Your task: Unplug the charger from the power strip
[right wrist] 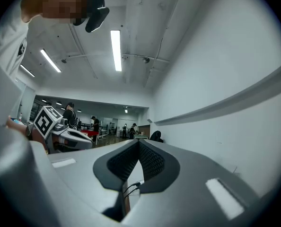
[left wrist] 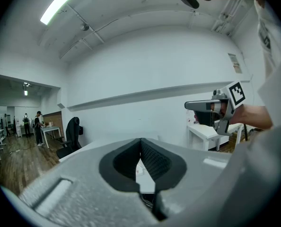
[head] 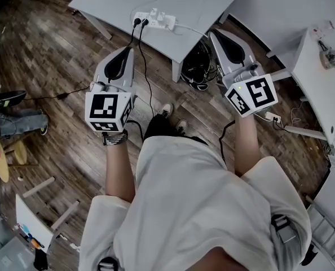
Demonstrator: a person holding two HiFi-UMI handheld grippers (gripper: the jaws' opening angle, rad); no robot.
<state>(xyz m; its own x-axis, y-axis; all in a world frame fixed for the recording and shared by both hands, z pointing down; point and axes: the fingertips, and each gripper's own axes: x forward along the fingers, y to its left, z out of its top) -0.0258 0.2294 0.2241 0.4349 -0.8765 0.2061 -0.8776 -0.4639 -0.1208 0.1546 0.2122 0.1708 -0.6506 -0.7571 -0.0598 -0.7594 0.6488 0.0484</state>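
Observation:
A white power strip (head: pixel 156 20) lies near the front edge of the white table (head: pixel 195 1) in the head view. Two black plugs (head: pixel 140 22) sit at its left end, their black cables (head: pixel 140 55) hanging to the floor; white blocks sit further along it. My left gripper (head: pixel 129 49) hovers in front of and below the strip, jaws together and empty. My right gripper (head: pixel 214 34) is held to the strip's right, shut and empty. In its own view the left gripper (left wrist: pixel 140 140) has its pads meeting at the tip. The right gripper (right wrist: pixel 138 141) looks the same.
A tangle of black cables (head: pixel 198 66) lies under the table. A second white table (head: pixel 317 78) with small items stands at the right. A stool (head: pixel 4 157) and a seated person's legs (head: pixel 18 120) are at the left on the wooden floor.

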